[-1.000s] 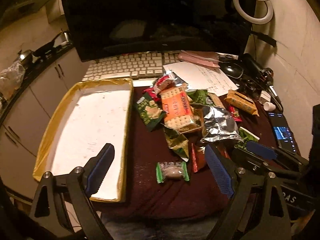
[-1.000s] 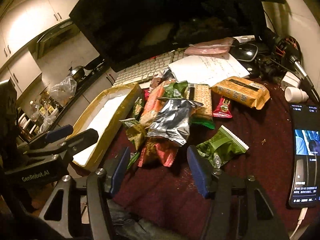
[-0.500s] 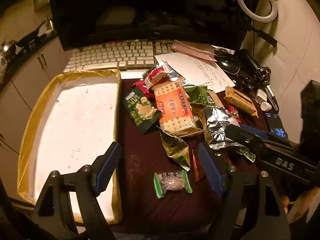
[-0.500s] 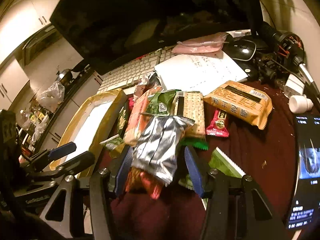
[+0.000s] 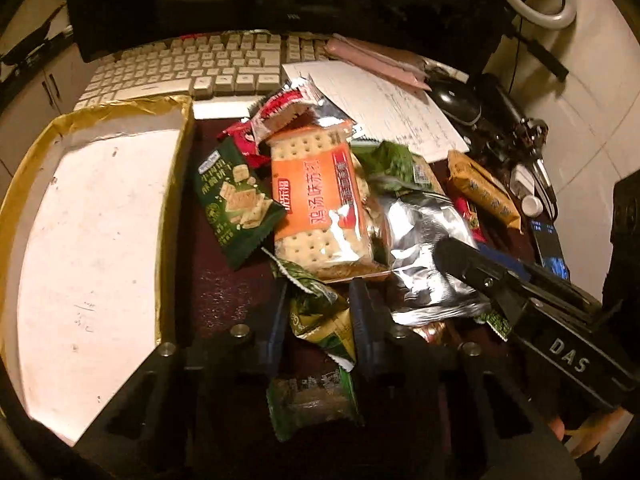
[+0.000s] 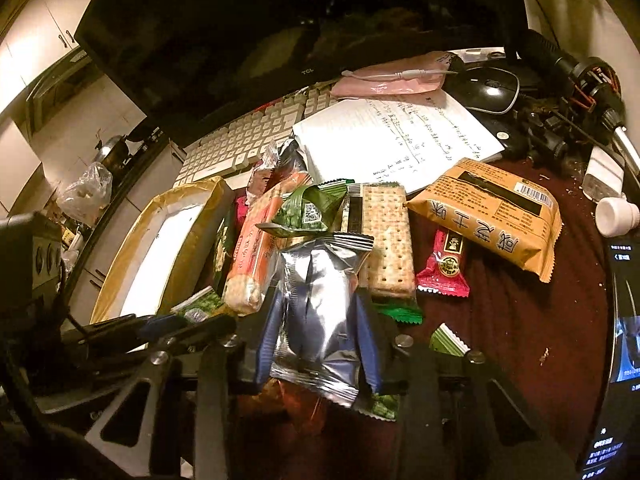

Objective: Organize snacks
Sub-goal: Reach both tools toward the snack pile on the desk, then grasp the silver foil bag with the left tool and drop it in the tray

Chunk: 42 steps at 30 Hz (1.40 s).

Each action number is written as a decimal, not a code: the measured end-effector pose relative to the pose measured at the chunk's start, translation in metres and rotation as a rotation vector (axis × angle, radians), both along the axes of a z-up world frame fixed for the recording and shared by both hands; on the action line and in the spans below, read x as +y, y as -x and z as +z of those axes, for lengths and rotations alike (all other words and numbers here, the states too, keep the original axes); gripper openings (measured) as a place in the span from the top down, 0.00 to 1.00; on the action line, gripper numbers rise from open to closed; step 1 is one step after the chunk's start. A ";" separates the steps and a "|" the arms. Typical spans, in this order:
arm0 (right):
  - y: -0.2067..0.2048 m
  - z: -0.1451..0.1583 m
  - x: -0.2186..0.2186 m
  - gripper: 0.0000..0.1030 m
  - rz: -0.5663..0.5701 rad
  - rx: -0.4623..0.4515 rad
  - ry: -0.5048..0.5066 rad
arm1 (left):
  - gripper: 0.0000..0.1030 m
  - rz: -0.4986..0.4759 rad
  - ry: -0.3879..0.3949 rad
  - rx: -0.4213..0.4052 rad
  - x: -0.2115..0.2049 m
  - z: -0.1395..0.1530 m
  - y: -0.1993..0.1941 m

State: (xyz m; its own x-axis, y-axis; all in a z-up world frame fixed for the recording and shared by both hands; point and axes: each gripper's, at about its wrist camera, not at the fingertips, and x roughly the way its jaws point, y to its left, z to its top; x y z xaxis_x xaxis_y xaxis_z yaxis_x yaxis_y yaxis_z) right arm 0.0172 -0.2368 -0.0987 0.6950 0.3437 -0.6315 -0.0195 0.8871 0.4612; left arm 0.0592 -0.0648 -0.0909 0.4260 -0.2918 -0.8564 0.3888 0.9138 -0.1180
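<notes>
A heap of snack packets lies on a dark red cloth beside an empty gold-rimmed white tray, also in the right wrist view. My left gripper is shut on a crumpled green-and-yellow packet; a small green-ended candy lies under it. My right gripper is shut on a silver foil packet, which also shows in the left wrist view. Around them lie an orange cracker pack, a dark green cracker packet, a tan packet and a small red packet.
A white keyboard and a dark monitor stand behind the heap. A written sheet, a mouse, cables, a white cap and a phone lie at the right.
Both grippers moved forward into the heap and closed: the left onto the crumpled green packet, the right onto the silver foil packet.
</notes>
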 end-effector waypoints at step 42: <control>-0.027 0.044 0.180 0.82 0.376 -0.246 0.042 | 0.79 0.333 0.232 -0.042 0.196 0.021 0.003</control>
